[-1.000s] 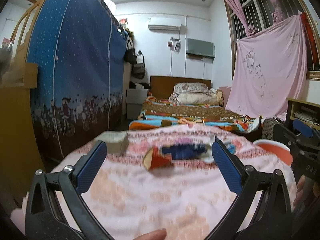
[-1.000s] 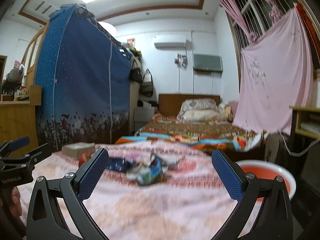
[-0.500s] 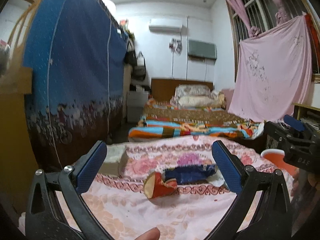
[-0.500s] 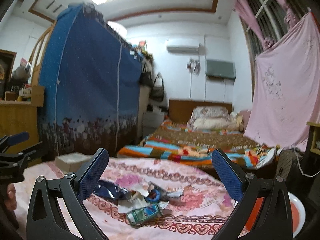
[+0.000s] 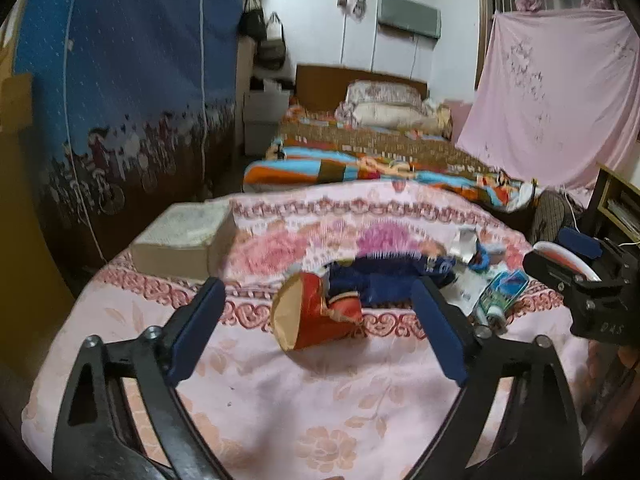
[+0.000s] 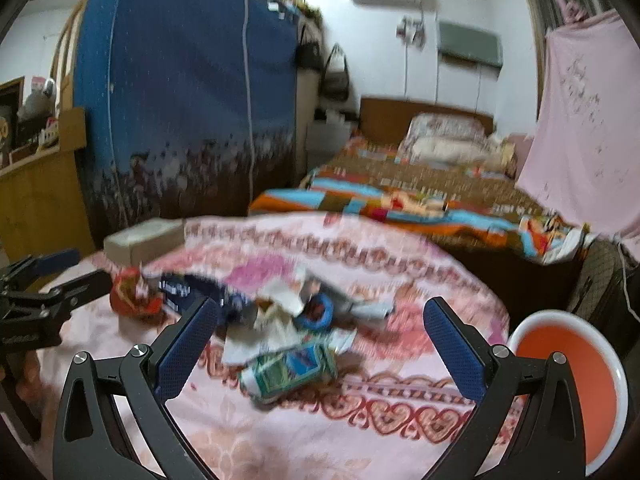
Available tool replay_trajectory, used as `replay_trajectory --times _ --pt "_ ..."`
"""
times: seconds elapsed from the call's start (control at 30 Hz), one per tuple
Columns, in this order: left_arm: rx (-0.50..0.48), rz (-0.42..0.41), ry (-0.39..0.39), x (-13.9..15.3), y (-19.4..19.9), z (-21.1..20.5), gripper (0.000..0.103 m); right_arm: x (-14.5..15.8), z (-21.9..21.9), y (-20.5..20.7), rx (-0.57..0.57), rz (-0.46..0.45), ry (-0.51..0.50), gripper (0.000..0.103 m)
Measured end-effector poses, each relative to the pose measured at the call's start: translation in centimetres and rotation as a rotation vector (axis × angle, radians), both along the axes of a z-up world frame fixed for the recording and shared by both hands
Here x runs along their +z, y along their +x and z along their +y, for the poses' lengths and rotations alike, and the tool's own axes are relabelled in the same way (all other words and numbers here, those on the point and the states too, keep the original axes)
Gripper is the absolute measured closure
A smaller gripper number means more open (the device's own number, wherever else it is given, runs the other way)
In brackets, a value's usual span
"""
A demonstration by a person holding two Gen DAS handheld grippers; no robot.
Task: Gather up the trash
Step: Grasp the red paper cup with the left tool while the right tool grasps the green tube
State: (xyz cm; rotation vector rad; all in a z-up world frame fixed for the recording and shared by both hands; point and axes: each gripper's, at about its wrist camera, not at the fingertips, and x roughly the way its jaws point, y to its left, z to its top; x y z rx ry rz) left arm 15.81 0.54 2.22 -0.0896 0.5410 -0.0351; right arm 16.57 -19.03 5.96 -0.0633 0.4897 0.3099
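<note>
A heap of trash lies on the pink flowered cloth (image 5: 280,408). A crumpled red wrapper (image 5: 316,316) sits between the pads of my left gripper (image 5: 316,332), whose jaws are closing without touching it. Behind the wrapper lies a dark blue packet (image 5: 384,280). In the right wrist view a green and blue packet (image 6: 288,368) lies just ahead of my right gripper (image 6: 316,348), which stands open and holds nothing. White paper scraps (image 6: 260,332) and a blue ring (image 6: 318,312) lie behind that packet, with the red wrapper (image 6: 132,296) at the left.
An orange basin (image 6: 568,384) with a white rim stands low at the right of the cloth. A grey box (image 5: 184,236) rests at the cloth's far left corner. Beyond are a bed (image 5: 360,148), a blue curtained wardrobe (image 5: 120,80) and a hanging pink sheet (image 5: 552,100).
Both grippers have tipped downward and come closer to the trash heap. The left jaws have narrowed around the red wrapper; the right jaws stay wide.
</note>
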Motion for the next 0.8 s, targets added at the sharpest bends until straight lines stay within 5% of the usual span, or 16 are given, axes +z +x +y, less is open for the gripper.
replay_trajectory --times 0.3,0.43,0.57,0.7,0.8 --pt "-0.040 0.117 -0.049 -1.3 1.8 0.4 0.054 -3.0 1.6 1.7 0.041 0.175 -0.103 0.000" --pt "-0.050 0.141 -0.066 -1.6 2.2 0.6 0.068 -3.5 2.5 1.6 0.057 0.184 -0.150 0.002" --pt "-0.057 0.169 -0.072 -1.9 2.4 0.5 0.081 -4.1 2.9 1.9 0.069 0.216 -0.177 0.023" --pt "-0.052 0.177 -0.077 -2.0 2.2 0.5 0.082 -4.5 2.6 2.2 0.082 0.245 -0.156 0.041" --pt "-0.045 0.159 -0.076 -1.8 1.8 0.6 0.083 -4.4 2.2 2.0 0.086 0.249 -0.133 0.044"
